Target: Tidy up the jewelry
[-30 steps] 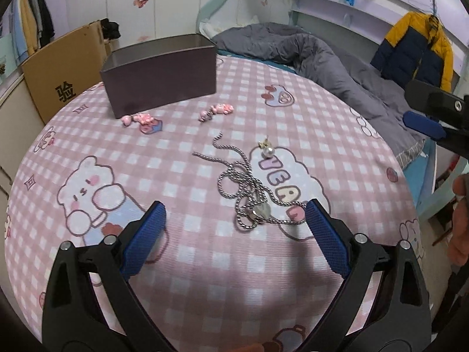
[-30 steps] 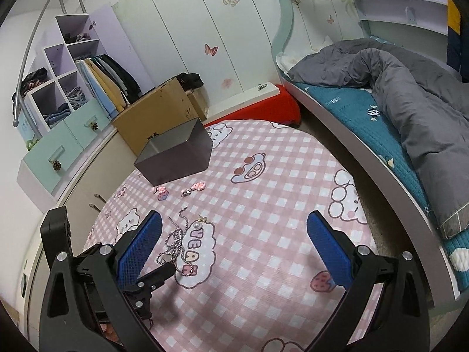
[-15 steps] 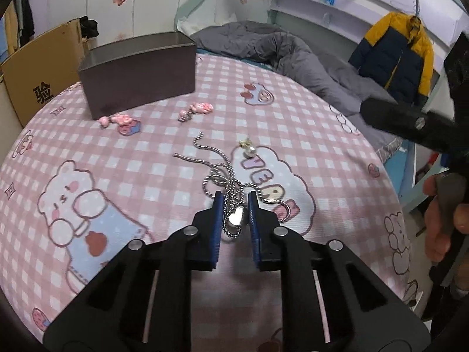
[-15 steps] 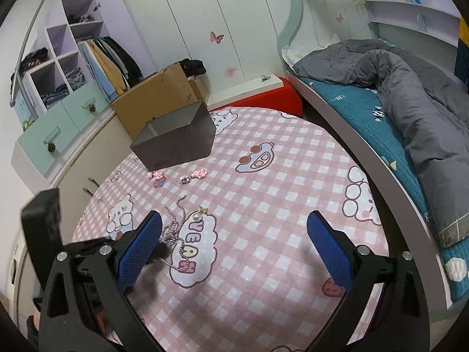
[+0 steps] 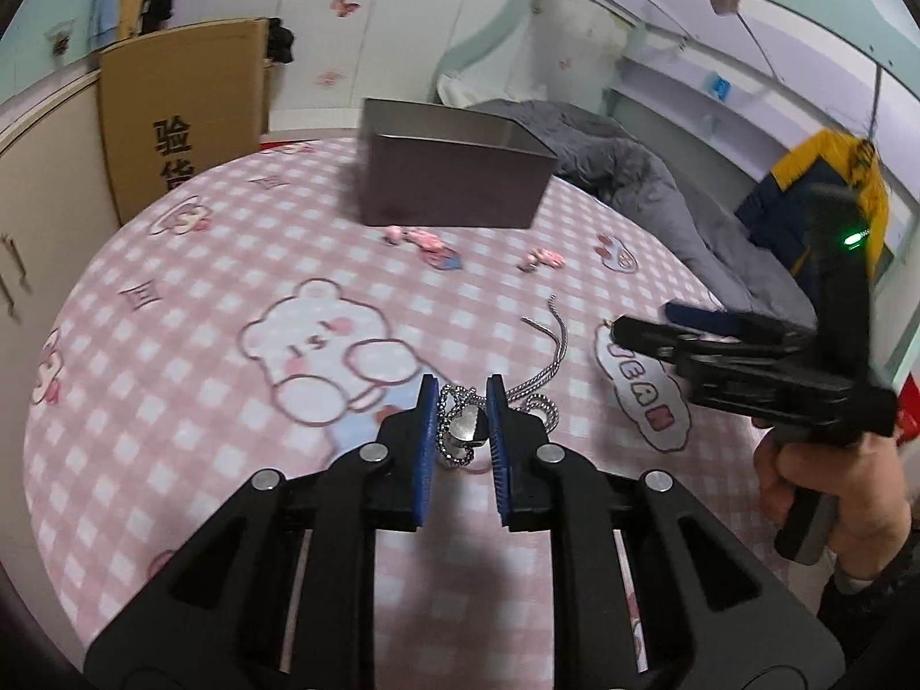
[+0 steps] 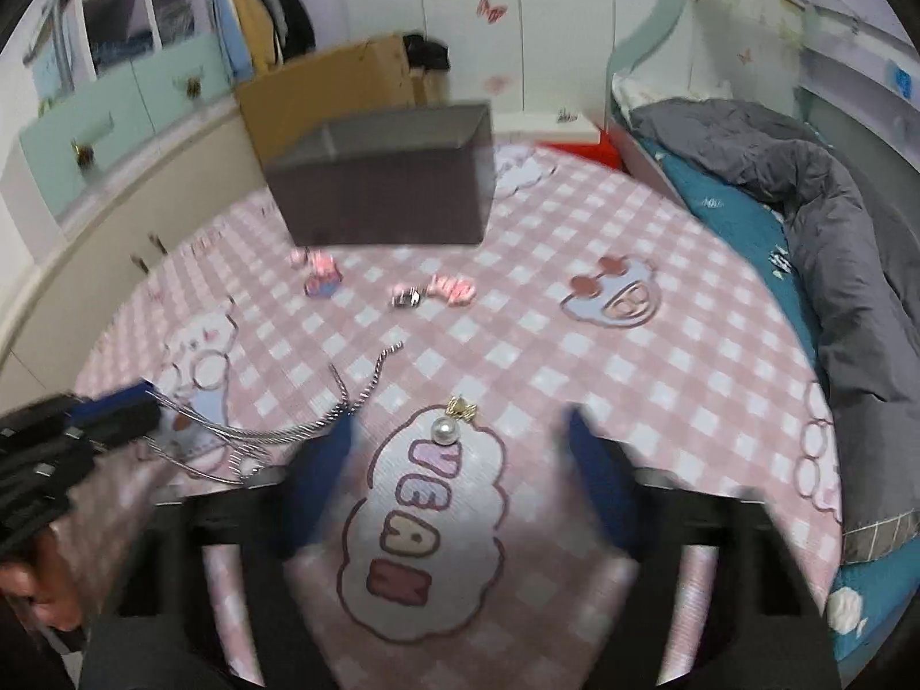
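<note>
My left gripper is shut on a silver chain necklace with a heart pendant; its chain trails right over the pink checked tablecloth. In the right wrist view the left gripper drags the chain. My right gripper is open, its jaws either side of a pearl earring, just above the cloth; it also shows in the left wrist view. A dark open box stands at the back. Pink hair clips and pink earrings lie before it.
A cardboard box stands at the table's back left. A bed with a grey duvet runs along the right. Cupboards stand at the left.
My left gripper has pulled the necklace leftward and turned towards the box. My right gripper has dropped down towards the pearl earring, jaws narrowing, and is blurred with motion.
</note>
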Demonstrator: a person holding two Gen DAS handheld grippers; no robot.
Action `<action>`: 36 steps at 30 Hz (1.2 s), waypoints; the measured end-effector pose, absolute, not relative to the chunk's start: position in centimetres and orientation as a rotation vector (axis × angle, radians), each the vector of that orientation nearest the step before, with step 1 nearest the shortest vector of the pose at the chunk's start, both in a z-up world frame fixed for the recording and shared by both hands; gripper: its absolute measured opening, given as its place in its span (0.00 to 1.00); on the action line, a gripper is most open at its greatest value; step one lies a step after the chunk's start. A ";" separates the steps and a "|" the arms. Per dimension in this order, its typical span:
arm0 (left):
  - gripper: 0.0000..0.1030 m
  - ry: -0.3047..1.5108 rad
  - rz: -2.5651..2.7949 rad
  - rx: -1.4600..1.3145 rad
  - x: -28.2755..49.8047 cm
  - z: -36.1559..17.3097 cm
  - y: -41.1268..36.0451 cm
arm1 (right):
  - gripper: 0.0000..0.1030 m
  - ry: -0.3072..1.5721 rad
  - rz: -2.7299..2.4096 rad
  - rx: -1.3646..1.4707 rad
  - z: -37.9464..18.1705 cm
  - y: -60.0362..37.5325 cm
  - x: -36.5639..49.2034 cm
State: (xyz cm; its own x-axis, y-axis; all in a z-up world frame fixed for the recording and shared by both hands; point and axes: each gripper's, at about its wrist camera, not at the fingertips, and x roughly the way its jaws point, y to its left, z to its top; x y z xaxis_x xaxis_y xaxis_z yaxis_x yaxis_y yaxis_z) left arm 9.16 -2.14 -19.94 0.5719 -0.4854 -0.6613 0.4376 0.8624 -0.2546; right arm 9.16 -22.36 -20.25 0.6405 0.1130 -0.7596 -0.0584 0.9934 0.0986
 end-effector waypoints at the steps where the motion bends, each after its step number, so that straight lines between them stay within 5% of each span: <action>1: 0.16 0.793 -0.537 -0.069 9.2 -19.9 -1.9 | 0.36 0.891 0.093 0.058 -20.7 -22.2 9.5; 2: 0.16 0.792 -0.535 -0.074 9.2 -19.9 -1.7 | 0.35 0.885 0.087 0.038 -20.8 -22.0 9.5; 4: 0.16 0.789 -0.531 -0.080 9.2 -20.0 -1.5 | 0.10 0.885 0.098 0.030 -20.7 -21.9 9.4; 5: 0.16 0.789 -0.530 -0.081 9.2 -20.0 -1.4 | 0.09 0.885 0.104 0.025 -20.8 -21.9 9.3; 15: 0.16 0.750 -0.536 -0.097 8.5 -18.4 -0.9 | 0.09 0.836 0.200 0.133 -18.8 -22.6 6.9; 33: 0.14 0.501 -0.545 -0.015 10.1 -5.6 1.0 | 0.09 0.582 0.329 0.084 -5.4 -22.7 7.1; 36: 0.25 0.565 -0.523 0.041 9.5 -8.1 0.5 | 0.09 0.607 0.344 0.092 -6.7 -22.2 7.1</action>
